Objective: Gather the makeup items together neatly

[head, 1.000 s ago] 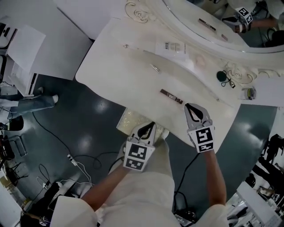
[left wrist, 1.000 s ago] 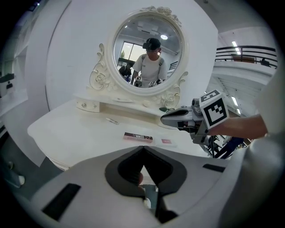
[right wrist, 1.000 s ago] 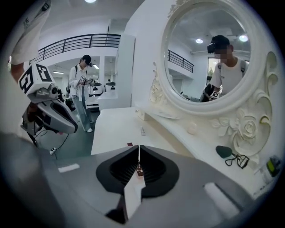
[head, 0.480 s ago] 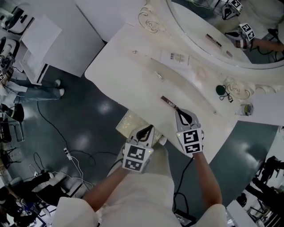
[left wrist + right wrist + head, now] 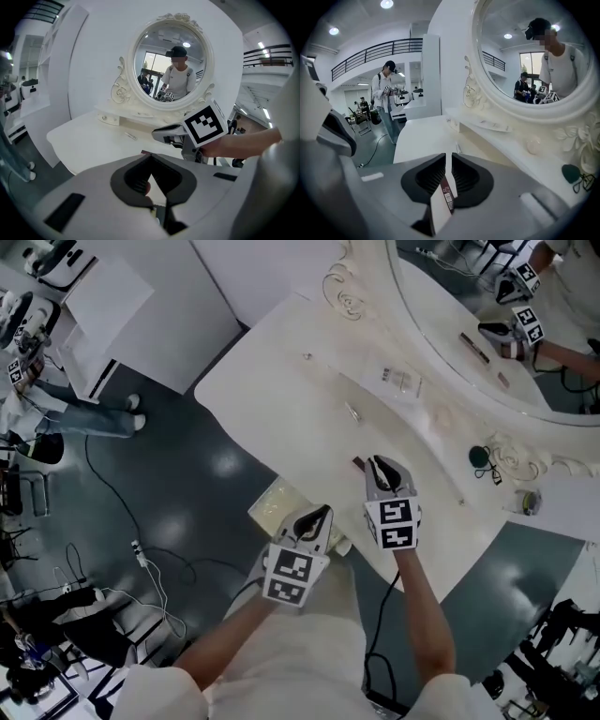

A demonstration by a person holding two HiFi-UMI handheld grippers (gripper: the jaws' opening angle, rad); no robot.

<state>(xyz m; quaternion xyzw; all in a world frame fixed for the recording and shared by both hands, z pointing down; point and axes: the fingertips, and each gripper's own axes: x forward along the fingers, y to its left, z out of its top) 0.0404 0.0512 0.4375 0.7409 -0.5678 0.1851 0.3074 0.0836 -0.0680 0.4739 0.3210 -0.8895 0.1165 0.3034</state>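
A slim dark brown makeup box (image 5: 447,191) stands on edge between the pads of my right gripper (image 5: 448,161), which is shut on it. In the head view only the box's far end (image 5: 358,463) sticks out past the right gripper (image 5: 379,463) on the white vanity table (image 5: 272,399). My left gripper (image 5: 322,513) hovers at the table's front edge, shut with nothing in it (image 5: 150,156). A small silver item (image 5: 352,412) and a clear box (image 5: 401,381) lie farther back.
A round ornate mirror (image 5: 525,324) stands at the back of the table. By its base are a dark green round item (image 5: 480,456) and a small jar (image 5: 532,502). A pale cushioned stool (image 5: 277,502) sits below the front edge. Cables run over the dark floor.
My right gripper has slid left over the brown box, which earlier lay whole in front of its tips. The box stays about where it was. My left gripper has kept its place.
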